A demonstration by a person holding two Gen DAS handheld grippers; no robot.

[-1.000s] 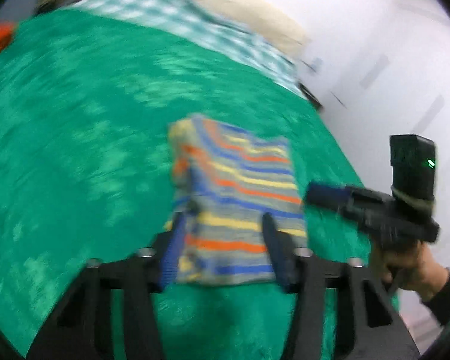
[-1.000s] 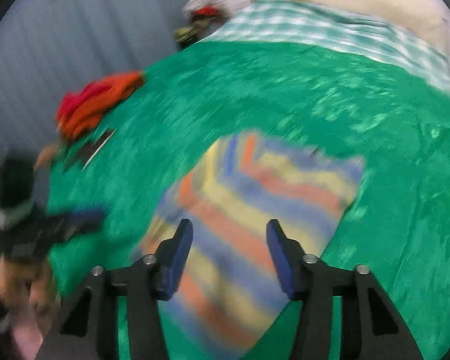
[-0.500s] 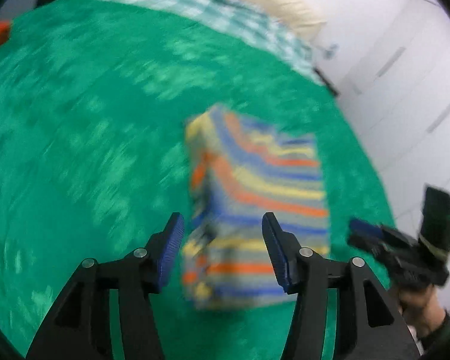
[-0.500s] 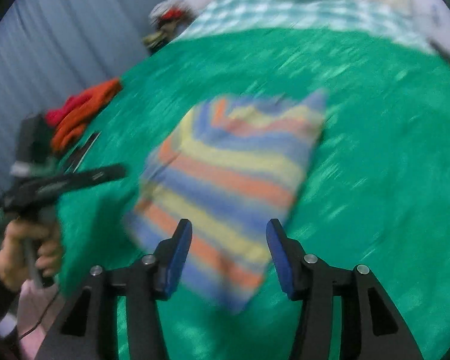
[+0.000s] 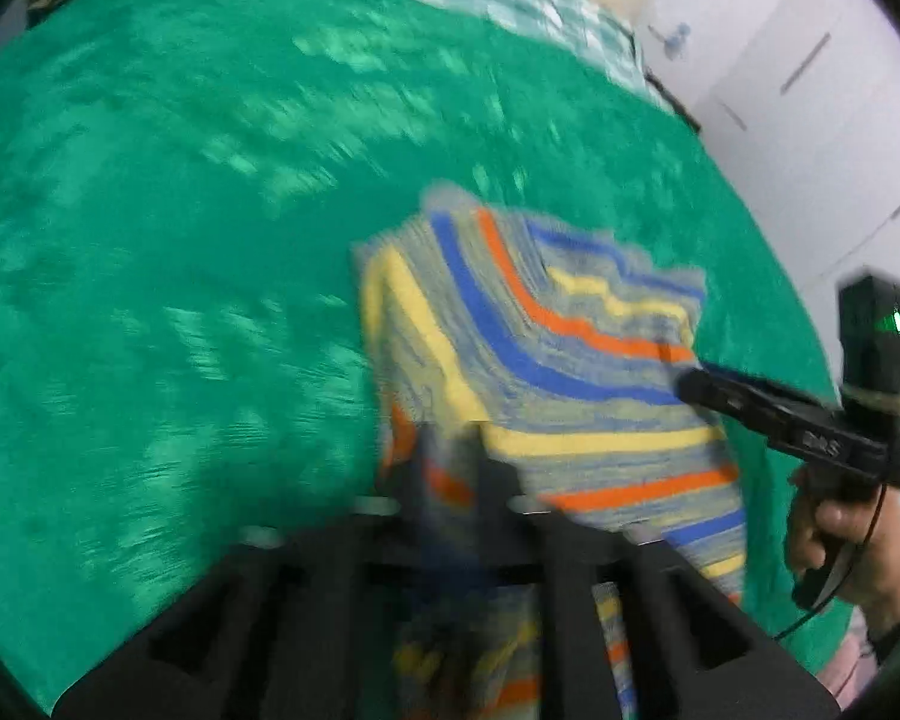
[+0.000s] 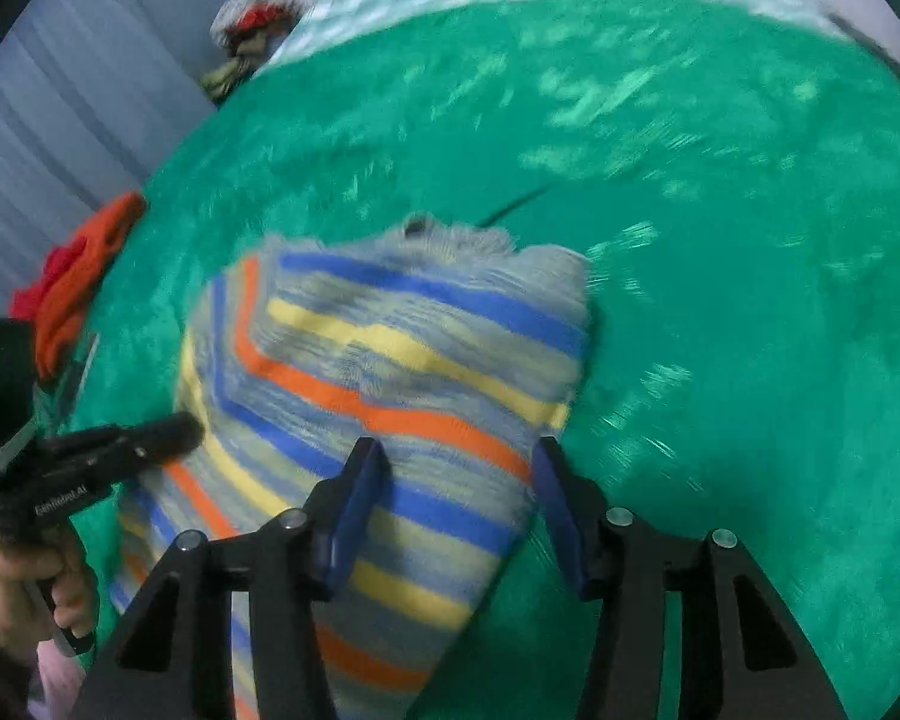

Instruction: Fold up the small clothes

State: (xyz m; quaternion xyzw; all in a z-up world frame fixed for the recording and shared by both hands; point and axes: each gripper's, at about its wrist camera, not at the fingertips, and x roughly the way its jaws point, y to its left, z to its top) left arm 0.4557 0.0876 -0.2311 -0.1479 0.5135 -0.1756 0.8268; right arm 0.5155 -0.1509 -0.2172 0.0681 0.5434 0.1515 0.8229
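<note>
The striped knit garment, fuzzy with blue, yellow and orange bands on grey, lies folded in a rough rectangle on the green plush blanket. The left gripper is clamped on its near edge, cloth bunched between blurred fingers. The right gripper hovers over it, jaws apart. Only the right view shows the orange clothes by the blanket's edge.
</note>
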